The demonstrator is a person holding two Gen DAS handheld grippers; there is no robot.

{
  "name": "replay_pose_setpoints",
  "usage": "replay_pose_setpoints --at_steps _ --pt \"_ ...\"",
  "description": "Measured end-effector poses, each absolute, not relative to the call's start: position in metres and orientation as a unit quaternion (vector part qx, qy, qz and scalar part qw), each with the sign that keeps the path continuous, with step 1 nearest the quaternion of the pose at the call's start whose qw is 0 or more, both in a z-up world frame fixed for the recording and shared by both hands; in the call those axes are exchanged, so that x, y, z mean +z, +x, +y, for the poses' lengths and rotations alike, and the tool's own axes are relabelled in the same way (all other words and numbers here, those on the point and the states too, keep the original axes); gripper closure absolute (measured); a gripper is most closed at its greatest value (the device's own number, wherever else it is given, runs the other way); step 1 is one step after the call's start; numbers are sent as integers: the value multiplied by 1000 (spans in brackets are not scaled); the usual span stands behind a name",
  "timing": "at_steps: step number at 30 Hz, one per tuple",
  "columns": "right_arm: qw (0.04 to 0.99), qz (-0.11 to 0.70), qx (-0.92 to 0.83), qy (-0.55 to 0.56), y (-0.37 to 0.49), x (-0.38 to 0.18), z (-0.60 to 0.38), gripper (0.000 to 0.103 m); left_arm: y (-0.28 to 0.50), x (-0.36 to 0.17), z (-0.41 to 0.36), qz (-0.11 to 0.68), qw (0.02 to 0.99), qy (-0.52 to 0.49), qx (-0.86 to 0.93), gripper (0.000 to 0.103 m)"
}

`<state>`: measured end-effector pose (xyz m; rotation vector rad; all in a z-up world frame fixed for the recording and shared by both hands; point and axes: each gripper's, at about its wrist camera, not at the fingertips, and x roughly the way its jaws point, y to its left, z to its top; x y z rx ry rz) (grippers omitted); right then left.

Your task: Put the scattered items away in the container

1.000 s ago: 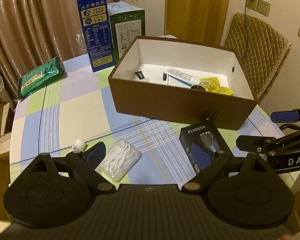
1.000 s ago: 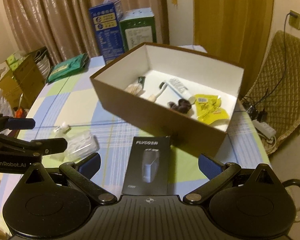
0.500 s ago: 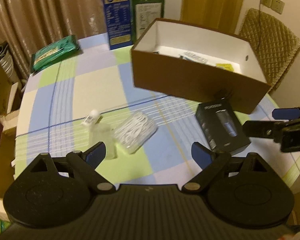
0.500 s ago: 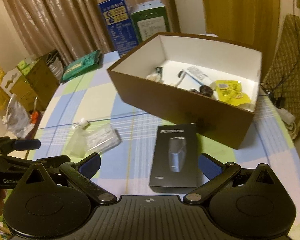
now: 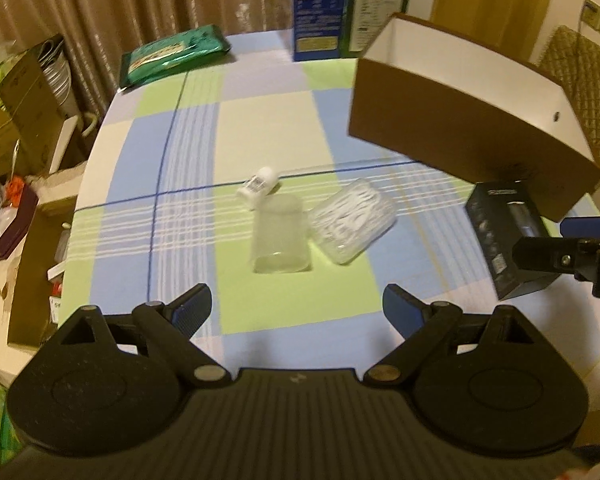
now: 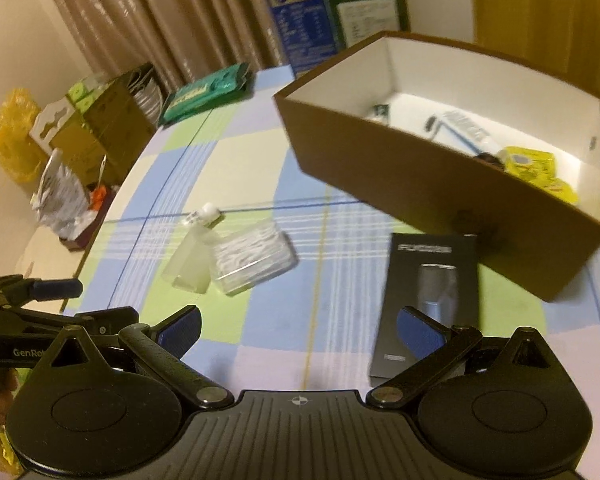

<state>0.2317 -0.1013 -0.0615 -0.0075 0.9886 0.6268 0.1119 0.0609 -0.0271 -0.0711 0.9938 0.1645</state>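
**Both grippers hang open over the loose items**

Spread wide and holding nothing, the jaws of the left gripper [image 5: 297, 309] hang above the checked tablecloth [image 5: 260, 120], with the clear tube [image 5: 279, 236] lying just beyond the gap between them. Its white cap [image 5: 259, 187] points to the far side, and its right edge touches a clear plastic case of white picks [image 5: 353, 219], which lies tilted beside it.

Over on the right, the right gripper [image 6: 299, 329] also has its jaws spread apart and empty. Its right finger [image 6: 420, 330] overlaps the near end of the black shaver box [image 6: 428, 276] in the picture; whether it touches the box I cannot tell. The black box lies flat, just in front of the near wall of the brown cardboard container [image 6: 440, 176].

Inside the container, on its white floor, sit yellow packets [image 6: 534, 164] at the right end and a blister strip [image 6: 466, 128] near the middle, with smaller bits too blurred to name.

At the far edge of the table stand a blue carton [image 5: 318, 12] and a green carton [image 5: 376, 8], side by side. A green wipes pack [image 5: 174, 56] lies far left.
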Motion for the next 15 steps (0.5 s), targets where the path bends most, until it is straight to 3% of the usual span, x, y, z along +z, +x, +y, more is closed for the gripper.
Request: replay_pose_setpoints --at_steps 15 --pt "821 447 348 -69 250 -103 -41 2 129 -57 101 483 870 -35 96 13"
